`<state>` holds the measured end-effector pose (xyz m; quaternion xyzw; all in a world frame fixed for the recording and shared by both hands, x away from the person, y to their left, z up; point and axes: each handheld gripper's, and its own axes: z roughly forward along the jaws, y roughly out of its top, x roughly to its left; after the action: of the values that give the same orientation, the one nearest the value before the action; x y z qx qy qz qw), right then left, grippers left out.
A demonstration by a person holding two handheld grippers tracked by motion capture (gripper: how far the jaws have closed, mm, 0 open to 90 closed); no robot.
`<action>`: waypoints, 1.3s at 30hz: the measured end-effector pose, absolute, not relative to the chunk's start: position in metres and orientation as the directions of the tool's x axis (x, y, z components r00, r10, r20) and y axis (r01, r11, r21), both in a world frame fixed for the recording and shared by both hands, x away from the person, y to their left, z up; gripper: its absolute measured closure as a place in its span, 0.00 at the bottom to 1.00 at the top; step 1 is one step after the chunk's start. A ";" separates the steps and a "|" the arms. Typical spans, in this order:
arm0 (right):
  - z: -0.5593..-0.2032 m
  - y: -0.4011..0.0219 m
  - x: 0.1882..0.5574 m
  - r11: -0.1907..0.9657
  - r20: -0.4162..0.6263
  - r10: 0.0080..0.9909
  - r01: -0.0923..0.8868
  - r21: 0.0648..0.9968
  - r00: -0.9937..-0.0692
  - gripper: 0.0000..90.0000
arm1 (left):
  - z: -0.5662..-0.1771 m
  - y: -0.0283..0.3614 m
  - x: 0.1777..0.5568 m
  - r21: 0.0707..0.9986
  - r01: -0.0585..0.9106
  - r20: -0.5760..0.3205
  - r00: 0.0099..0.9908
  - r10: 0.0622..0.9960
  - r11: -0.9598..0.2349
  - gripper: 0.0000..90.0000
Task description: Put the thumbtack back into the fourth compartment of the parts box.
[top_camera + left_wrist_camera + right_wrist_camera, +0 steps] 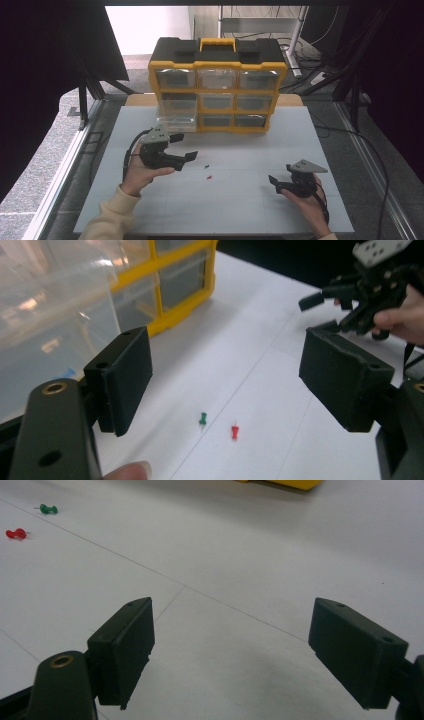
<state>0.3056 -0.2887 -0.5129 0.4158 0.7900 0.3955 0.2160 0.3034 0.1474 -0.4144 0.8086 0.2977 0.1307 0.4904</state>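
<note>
Left tool [184, 146]: we see it spread wide, nothing between the jaws, aimed down toward the two pins from just left of them.
Right tool [274, 181]: released too, jaws wide and bare, low over the table's [240, 210] right side, well apart from the pins.
Green pin [202, 418]: lying on the table, loose, mid-table in front of the organizer.
Red pin [234, 431]: just beside the green one, also loose, on its side.
Organizer [218, 60]: yellow and black, at the table's far edge; one clear drawer [176, 118] at its lower left stands pulled out, the rest shut.
Done: we judge the drawer is ready to take the pins.
Left: both pins unpicked; each wants grasping, carrying to the drawer and dropping in; the drawer then wants shutting.
</note>
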 end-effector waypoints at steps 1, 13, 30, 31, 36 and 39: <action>-0.512 -0.288 0.305 0.340 -0.012 0.828 0.485 0.806 -0.560 0.21 | -0.417 0.146 0.305 0.865 0.358 -0.077 0.787 0.612 -0.351 0.23; -0.512 -0.289 0.305 0.336 -0.007 0.824 0.479 0.811 -0.566 0.21 | -0.453 0.130 0.323 0.776 0.449 -0.078 0.765 0.640 -0.443 0.23; -0.512 -0.289 0.305 0.340 -0.012 0.825 0.480 0.809 -0.565 0.21 | -0.485 0.104 0.342 0.685 0.482 -0.034 0.770 0.637 -0.547 0.26; -0.512 -0.289 0.305 0.340 -0.012 0.825 0.480 0.808 -0.565 0.21 | -0.487 0.103 0.344 0.682 0.486 -0.036 0.768 0.639 -0.546 0.26; -0.513 -0.288 0.306 0.343 -0.014 0.824 0.479 0.808 -0.566 0.21 | -0.491 0.097 0.352 0.668 0.500 -0.042 0.765 0.643 -0.551 0.27; -0.513 -0.288 0.306 0.342 -0.014 0.825 0.479 0.809 -0.566 0.21 | -0.495 0.092 0.356 0.658 0.505 -0.047 0.768 0.638 -0.559 0.27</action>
<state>0.3057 -0.2883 -0.5125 0.4124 0.7899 0.3986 0.2170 0.3559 0.0921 -0.4952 0.8773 0.3258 0.0989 0.3382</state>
